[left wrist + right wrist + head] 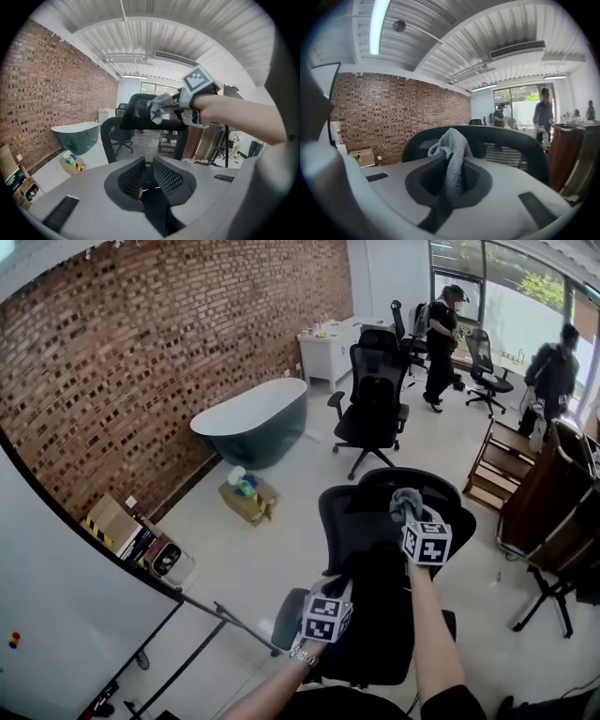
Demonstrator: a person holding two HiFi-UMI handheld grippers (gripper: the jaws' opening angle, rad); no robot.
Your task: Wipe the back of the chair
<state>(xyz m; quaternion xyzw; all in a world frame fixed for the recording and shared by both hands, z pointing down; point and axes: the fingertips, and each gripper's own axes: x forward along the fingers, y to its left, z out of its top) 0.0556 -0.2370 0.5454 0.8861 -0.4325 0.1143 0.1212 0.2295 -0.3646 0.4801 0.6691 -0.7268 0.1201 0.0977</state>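
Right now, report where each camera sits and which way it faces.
Head view: on the person's head, looking steeply down onto the chair back; both forearms, the left gripper and the right gripper show.
Left gripper view: on the left gripper, looking along its closed, empty jaws up at the headrest; the right forearm and gripper show.
Right gripper view: on the right gripper, looking over jaws shut on the cloth, across the headrest toward the brick wall.
Shared: all three show the cloth at the headrest.

Chair (367,532) base hidden beneath it, whiteboard (58,601) — cut off left
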